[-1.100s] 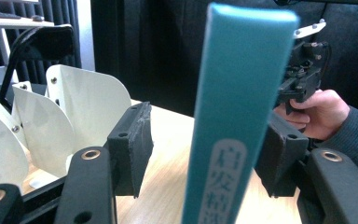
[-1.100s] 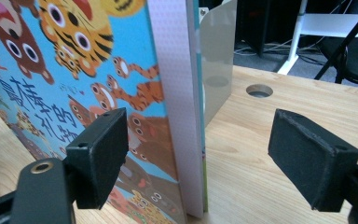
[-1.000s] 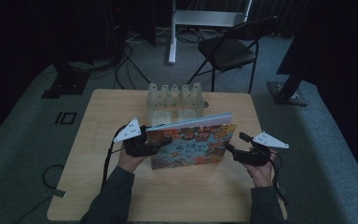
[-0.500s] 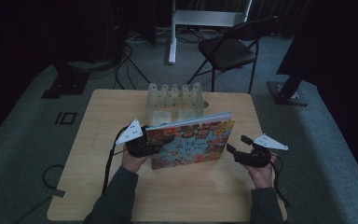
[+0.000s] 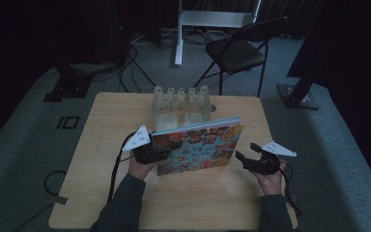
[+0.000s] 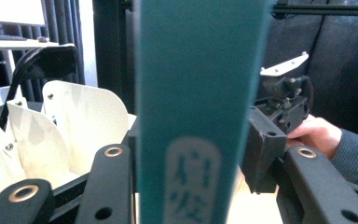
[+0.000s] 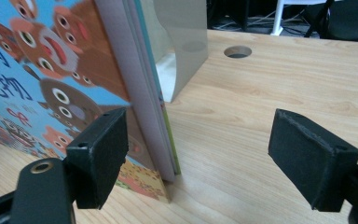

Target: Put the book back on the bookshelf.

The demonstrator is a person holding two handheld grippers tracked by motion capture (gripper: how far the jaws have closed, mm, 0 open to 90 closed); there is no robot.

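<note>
The picture book (image 5: pixel 200 147) stands upright on its lower edge near the middle of the counter (image 5: pixel 101 125), just in front of the clear slotted rack (image 5: pixel 181 104) that sits toward the far edge. The left tool (image 5: pixel 166 149) has the book's spine end between its jaws; they have just been closing, and in the left gripper view the teal spine (image 6: pixel 198 93) fills the gap, though I cannot tell for sure that both pads press on it yet. The right tool (image 5: pixel 245 158) stands wide open just beside the book's other end, holding nothing; in the right gripper view the page edges (image 7: pixel 142 93) sit just inside its left pad.

The step in hand looks like steadying the book to lift it into a slot. Next, the right tool should close on the free end, then both raise it level. The rack's dividers stand right behind, so the book must clear them before going down.
</note>
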